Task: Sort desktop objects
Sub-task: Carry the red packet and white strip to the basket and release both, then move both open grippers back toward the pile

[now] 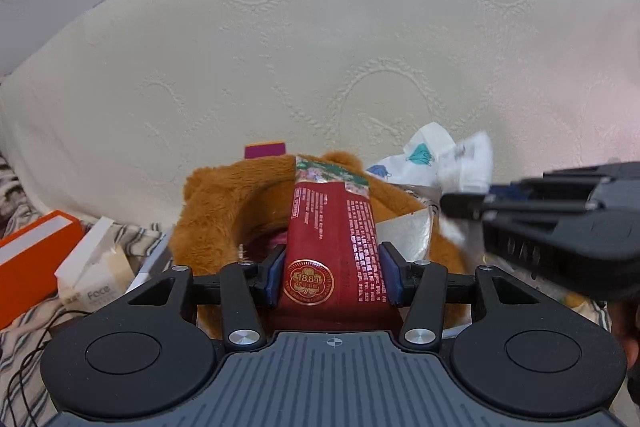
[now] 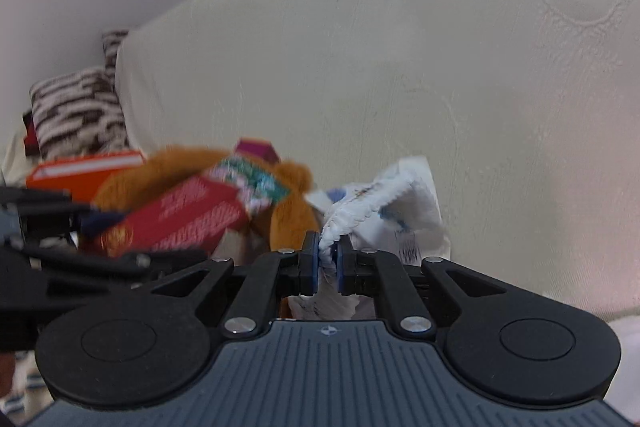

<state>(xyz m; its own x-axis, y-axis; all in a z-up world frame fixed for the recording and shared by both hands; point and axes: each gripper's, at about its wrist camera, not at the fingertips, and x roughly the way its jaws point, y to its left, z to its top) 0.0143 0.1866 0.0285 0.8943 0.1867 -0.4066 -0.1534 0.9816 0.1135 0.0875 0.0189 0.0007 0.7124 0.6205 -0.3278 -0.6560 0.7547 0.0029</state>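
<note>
My left gripper [image 1: 332, 277] is shut on a dark red snack packet [image 1: 332, 227] with a green printed top and a round gold seal; both blue pads press its sides. The packet hangs over a brown plush toy [image 1: 224, 199]. My right gripper [image 2: 327, 263] is shut on a crumpled white printed plastic bag [image 2: 400, 203], pinched between its pads. Seen from the left wrist, the right gripper [image 1: 460, 205] comes in from the right beside the white bag [image 1: 432, 155]. From the right wrist, the left gripper [image 2: 92, 223] with the red packet [image 2: 188, 219] is at left, blurred.
A cream quilted mattress [image 1: 320, 47] stands upright behind the pile. An orange box [image 1: 28, 255] and a white tissue box [image 1: 92, 271] lie at left on striped cloth [image 1: 20, 347]. A purple box [image 1: 266, 149] peeks behind the plush, and silver foil [image 1: 404, 231] lies by it.
</note>
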